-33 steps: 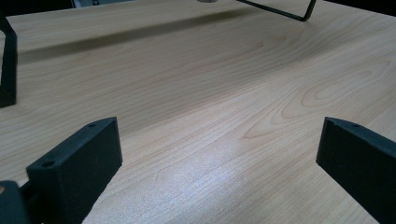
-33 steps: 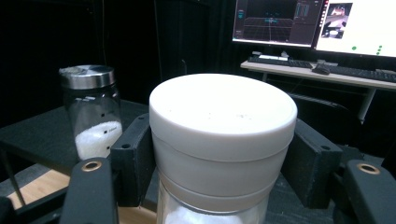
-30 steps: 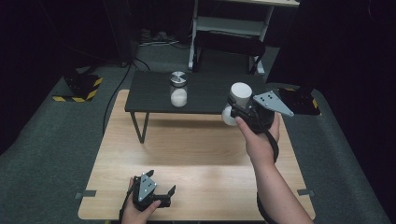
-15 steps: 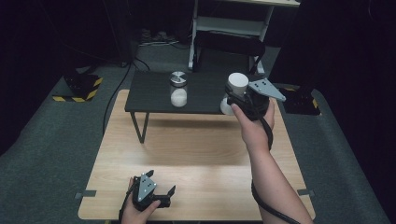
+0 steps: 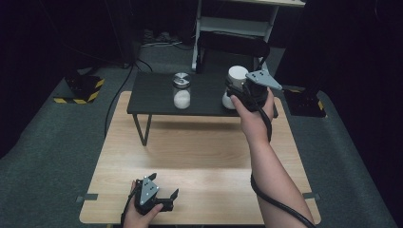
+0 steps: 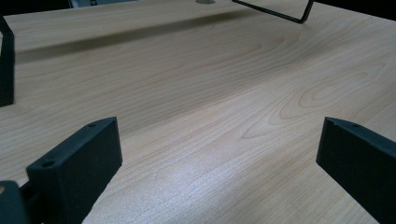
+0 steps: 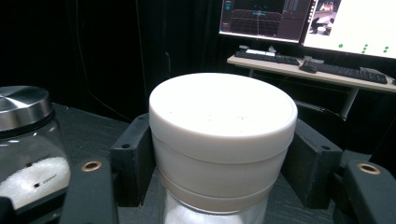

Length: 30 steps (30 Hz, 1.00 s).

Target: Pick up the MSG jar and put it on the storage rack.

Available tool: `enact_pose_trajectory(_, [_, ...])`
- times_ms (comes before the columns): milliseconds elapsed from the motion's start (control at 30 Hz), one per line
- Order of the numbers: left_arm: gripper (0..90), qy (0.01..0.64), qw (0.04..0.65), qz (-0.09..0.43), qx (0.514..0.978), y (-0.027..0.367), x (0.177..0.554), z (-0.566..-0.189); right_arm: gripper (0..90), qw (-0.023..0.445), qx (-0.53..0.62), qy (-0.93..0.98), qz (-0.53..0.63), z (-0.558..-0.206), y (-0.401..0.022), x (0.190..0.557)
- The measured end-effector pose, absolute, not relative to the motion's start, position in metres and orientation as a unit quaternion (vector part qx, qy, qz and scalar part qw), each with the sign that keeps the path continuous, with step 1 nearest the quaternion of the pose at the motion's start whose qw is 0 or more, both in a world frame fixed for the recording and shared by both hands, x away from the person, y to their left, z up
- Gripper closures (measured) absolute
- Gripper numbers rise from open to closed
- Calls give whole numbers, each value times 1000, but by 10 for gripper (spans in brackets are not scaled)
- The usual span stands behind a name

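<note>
two jars – right tongs grip white-lidded jar.

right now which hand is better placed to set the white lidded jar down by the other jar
Right. The right gripper already clamps the white-lidded jar above the black shelf, near the steel-lidded jar. The left gripper rests open, low on the wooden table.

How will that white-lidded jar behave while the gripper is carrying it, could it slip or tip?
The jar looks like clear glass, so probably smooth and breakable if dropped. The right gripper clamps it just under the lid, whose wider rim may catch a slide. White powder sits low inside, so it likely hangs steady, fairly heavy.
</note>
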State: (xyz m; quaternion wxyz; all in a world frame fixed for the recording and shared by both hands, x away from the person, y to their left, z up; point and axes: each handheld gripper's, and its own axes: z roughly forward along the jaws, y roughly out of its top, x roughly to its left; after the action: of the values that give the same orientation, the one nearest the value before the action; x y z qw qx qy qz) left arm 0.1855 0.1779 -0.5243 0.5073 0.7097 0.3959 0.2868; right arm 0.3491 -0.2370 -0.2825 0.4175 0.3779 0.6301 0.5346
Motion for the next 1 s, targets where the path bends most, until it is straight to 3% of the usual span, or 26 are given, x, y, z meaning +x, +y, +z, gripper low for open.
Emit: enact_pose_trajectory(1000, [6, 393, 511, 285, 710, 179, 186, -525, 333, 403, 385, 627, 544, -290, -238, 371])
